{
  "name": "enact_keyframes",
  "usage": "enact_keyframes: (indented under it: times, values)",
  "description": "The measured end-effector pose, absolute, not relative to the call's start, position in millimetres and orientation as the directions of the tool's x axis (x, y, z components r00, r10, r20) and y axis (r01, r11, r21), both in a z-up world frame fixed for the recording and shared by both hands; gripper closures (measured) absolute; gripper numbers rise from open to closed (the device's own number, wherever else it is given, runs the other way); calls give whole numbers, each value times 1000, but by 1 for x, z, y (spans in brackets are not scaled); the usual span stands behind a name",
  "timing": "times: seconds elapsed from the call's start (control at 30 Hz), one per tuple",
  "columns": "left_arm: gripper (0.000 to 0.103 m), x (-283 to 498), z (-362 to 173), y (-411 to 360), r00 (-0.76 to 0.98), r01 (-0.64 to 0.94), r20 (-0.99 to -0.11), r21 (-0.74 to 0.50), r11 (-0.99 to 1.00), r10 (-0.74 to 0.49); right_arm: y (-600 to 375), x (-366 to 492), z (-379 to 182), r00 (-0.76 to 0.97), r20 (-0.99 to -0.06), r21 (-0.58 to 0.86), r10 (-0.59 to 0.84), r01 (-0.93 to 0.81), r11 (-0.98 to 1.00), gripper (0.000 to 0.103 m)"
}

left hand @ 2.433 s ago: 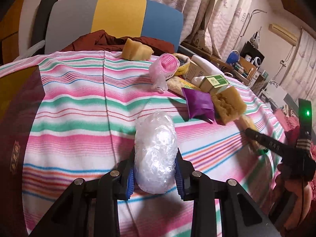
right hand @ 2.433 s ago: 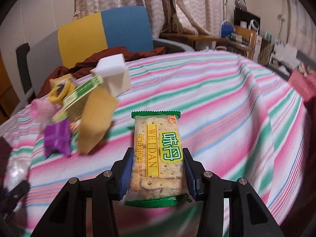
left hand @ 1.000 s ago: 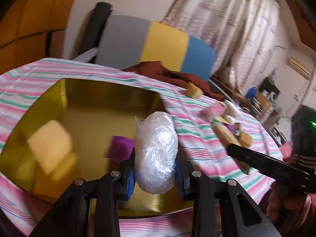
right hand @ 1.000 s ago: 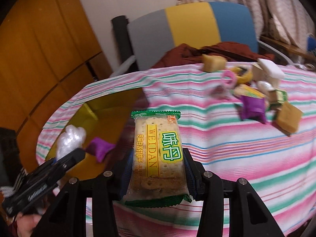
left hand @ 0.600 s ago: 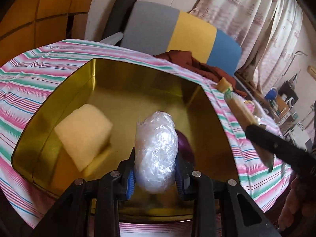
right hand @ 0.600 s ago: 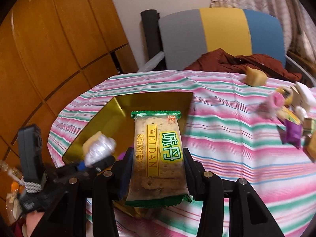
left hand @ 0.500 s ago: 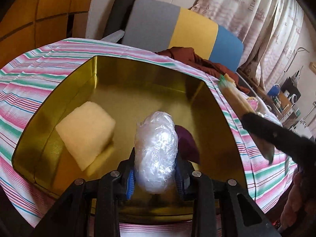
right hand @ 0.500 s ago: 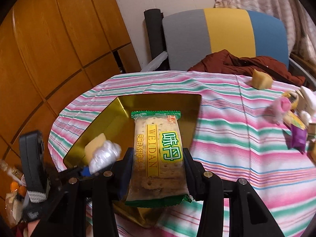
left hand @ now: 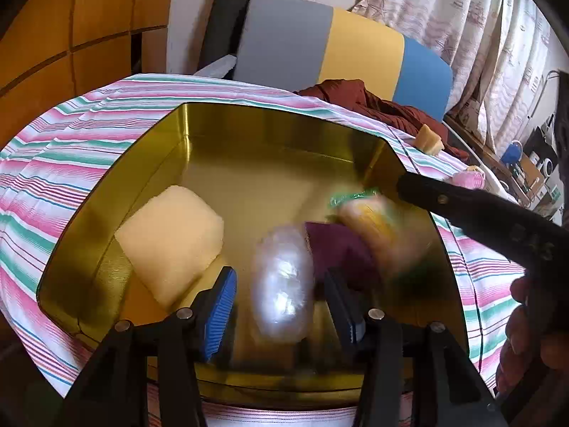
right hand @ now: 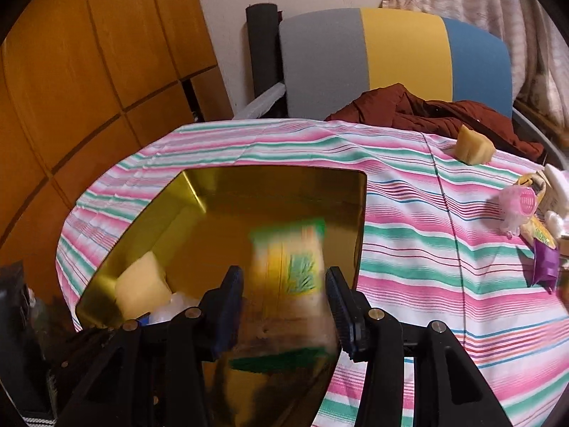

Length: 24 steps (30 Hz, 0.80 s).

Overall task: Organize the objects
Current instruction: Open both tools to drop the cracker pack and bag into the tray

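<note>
A gold tin tray (left hand: 270, 124) lies on the striped tablecloth and shows in the right wrist view (right hand: 277, 181) too. My left gripper (left hand: 282, 306) is open over its near side; a clear bubble-wrap bundle (left hand: 282, 281) sits loose and blurred between the fingers. My right gripper (right hand: 284, 302) is open; the green-and-yellow cracker packet (right hand: 288, 259) is blurred, dropping into the tray, and also shows in the left wrist view (left hand: 373, 220). A yellow sponge (left hand: 174, 242) and a purple packet (left hand: 338, 245) lie in the tray.
Loose items sit on the cloth to the right: a yellow sponge cube (right hand: 474, 147), a pink roller (right hand: 522, 206), a purple packet (right hand: 544, 263). A tricolour chair (right hand: 394, 53) with a brown garment (right hand: 426, 112) stands behind. A wooden cabinet (right hand: 89, 71) is at the left.
Both grippers have opened over the tray. The bubble-wrap bundle and the cracker packet have come free of the fingers and are falling into the tray.
</note>
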<state>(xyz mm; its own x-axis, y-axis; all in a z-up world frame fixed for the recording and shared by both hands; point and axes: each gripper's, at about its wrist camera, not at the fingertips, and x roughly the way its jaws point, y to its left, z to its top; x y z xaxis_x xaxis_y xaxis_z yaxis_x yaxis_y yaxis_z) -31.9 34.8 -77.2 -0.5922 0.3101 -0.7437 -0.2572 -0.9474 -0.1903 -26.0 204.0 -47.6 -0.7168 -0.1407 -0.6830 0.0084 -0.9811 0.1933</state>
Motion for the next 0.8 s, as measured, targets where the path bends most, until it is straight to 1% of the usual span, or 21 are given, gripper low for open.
enact_keyframes:
  times: [0.07,0.2,0.27,0.4,0.47,0.6,0.8]
  values:
    - [49,-33,-77,33,-600,-244,-743,-182,-952,296,209,-20,-45,-730,-669,205,-139,-1,-979,41]
    - [49,-31,-73,28,-619,-224,-725,-206,-953,302,218,-9,-39,-747,-650,229,-139,-19,-973,40]
    - [48,-31,-69,28,-630,-215,-715,-214,-953,302,224,-5,-39,-750,-646,246,-140,-31,-969,38]
    - [40,-29,-64,30,-634,-227,-700,-238,-944,329,234,1,-38,-754,-643,268,-135,-56,-962,38]
    - [38,-27,-62,31,-635,-236,-694,-245,-940,340,239,3,-38,-755,-643,273,-131,-66,-960,37]
    - [38,-23,-59,38,-631,-254,-691,-247,-935,354,246,7,-38,-756,-644,279,-120,-86,-956,35]
    - [38,-17,-55,48,-612,-281,-682,-286,-916,401,263,17,-42,-754,-651,273,-85,-127,-954,33]
